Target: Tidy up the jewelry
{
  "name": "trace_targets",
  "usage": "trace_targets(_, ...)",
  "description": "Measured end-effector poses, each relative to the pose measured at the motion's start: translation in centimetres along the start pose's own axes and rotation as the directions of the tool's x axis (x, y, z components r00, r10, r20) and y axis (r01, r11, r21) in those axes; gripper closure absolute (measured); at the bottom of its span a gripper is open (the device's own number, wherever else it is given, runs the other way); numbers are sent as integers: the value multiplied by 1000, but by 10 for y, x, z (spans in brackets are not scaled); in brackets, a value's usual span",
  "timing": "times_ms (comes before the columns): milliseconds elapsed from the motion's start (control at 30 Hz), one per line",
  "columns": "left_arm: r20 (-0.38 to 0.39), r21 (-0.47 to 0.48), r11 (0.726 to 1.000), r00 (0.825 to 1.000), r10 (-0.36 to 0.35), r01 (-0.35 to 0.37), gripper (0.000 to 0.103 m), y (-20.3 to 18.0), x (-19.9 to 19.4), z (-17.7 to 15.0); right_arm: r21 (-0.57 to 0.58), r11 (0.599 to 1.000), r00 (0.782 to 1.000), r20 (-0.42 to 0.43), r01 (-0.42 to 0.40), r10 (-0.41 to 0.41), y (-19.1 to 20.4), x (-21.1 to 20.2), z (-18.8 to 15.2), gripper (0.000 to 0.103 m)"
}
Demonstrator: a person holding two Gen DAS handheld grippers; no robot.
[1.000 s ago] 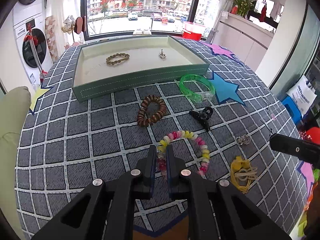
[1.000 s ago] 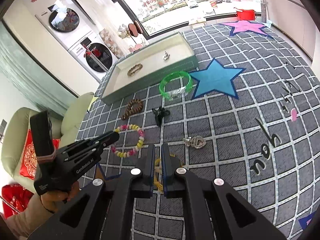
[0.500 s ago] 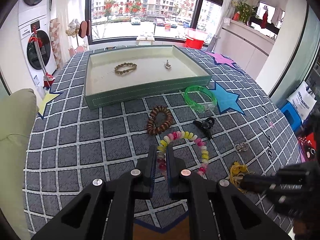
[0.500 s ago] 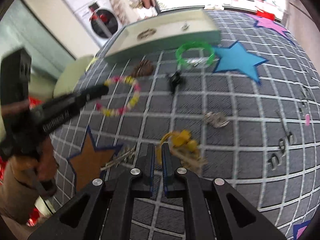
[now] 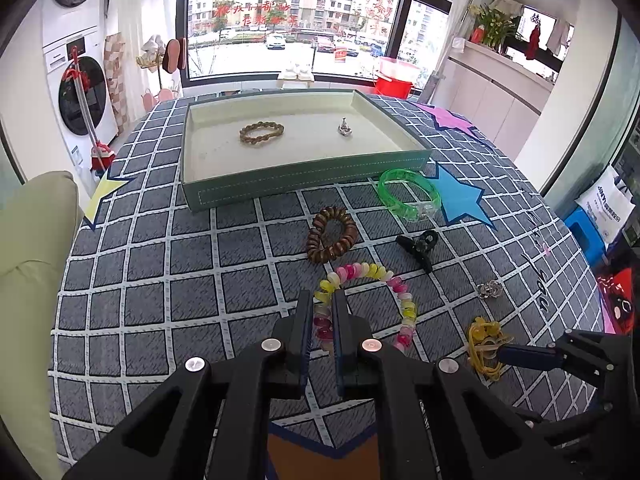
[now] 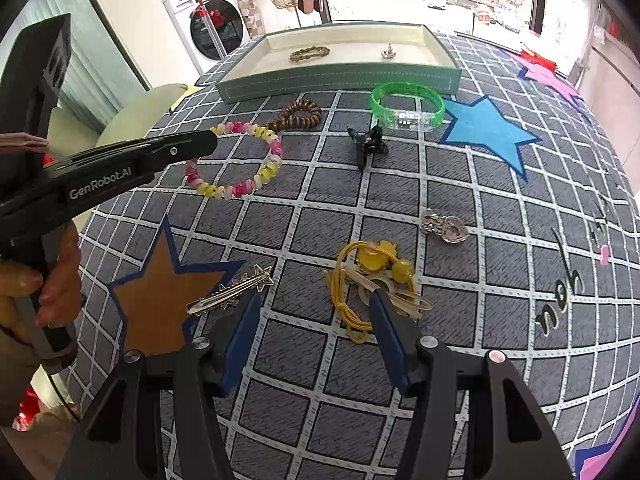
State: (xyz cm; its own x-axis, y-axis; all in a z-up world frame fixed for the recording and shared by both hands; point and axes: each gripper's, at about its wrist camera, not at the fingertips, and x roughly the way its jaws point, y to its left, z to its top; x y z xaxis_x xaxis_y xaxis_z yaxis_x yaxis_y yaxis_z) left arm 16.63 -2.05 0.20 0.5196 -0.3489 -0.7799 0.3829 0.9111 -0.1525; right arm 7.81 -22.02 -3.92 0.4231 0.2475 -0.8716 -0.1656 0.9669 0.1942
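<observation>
Two hand-held grippers work over a grey grid-patterned tablecloth (image 6: 320, 208); landmark is the green-walled tray (image 5: 304, 178) at the cloth's far edge. Left gripper (image 5: 319, 300) has its jaws pressed together, pinching the pink-and-yellow coil bracelet (image 5: 370, 270) by its near-left part; the bracelet is on the near side of the tray, well apart from it. Whether the rest of the loop touches the cloth or hangs off it, hard to tell from the fisheye. A person's hand (image 6: 48, 284) grips that gripper's handle in the right wrist view.

Right gripper (image 6: 314, 300) has its jaws spread, having just been opening; nothing is pinched. Its right finger (image 6: 386, 320) lies over the edge of the yellow hair-tie bundle (image 6: 372, 268), which rests on the cloth far from the tray, nearest the camera. A silver star hair clip (image 6: 232, 290) lies just beside the left finger, partly on an orange star patch (image 6: 156, 296).

Inside the tray: a braided brown bracelet (image 5: 262, 133) to the left, a small silver charm (image 5: 345, 128) to the right, apart. Just in front of the tray wall: a green plastic bangle (image 5: 408, 194) and a brown beaded bracelet (image 5: 331, 235). Nearer than those, a black claw clip (image 5: 418, 246), then a small silver pendant (image 6: 444, 226). A blue star patch (image 6: 486, 130) sits beside the bangle.
</observation>
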Motion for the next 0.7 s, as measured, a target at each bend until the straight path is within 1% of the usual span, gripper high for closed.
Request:
trace_targets(33, 0, 0, 1000, 1000, 0, 0, 80, 0, 0, 0, 5, 1000, 1000, -6, -1, 1, -1, 2, 0, 50)
trace_targets(67, 1, 2, 1000, 1000, 1, -1, 80, 0, -1, -1, 10, 1000, 1000, -14, -5, 5, -2, 5, 0, 57)
trace_targets(167, 1, 0, 1000, 1000, 1, -1, 80, 0, -1, -1, 5, 1000, 1000, -11, 12, -12, -1, 7, 0, 62)
trace_targets(233, -1, -4, 1000, 1000, -1, 1, 80, 0, -1, -1, -10, 999, 999, -17, 30, -30, 1, 9, 1, 64)
trace_targets(267, -1, -5, 1000, 1000, -1, 1, 80, 0, -1, -2, -22, 999, 999, -21, 47, -47, 3, 10, 1, 68)
trace_targets(333, 0, -5, 1000, 1000, -1, 1, 80, 0, -1, -2, -42, 995, 995, -25, 92, -93, 6, 10, 1, 81)
trace_targets(367, 0, -5, 1000, 1000, -2, 2, 80, 0, -1, -2, -42, 993, 994, -28, 107, -108, 5, 10, 1, 97)
trace_targets(467, 2, -9, 1000, 1000, -3, 3, 80, 1, -1, -2, -7, 995, 994, -26, 102, -102, 0, 8, 2, 97)
trace_targets(633, 12, -10, 1000, 1000, -5, 5, 80, 1, -5, 0, 59, 997, 997, 56, 47, -51, -13, -19, 12, 97)
trace_targets(700, 19, -12, 1000, 1000, -5, 5, 80, 1, -6, 1, 92, 996, 996, 91, 9, -18, -21, -32, 21, 97)
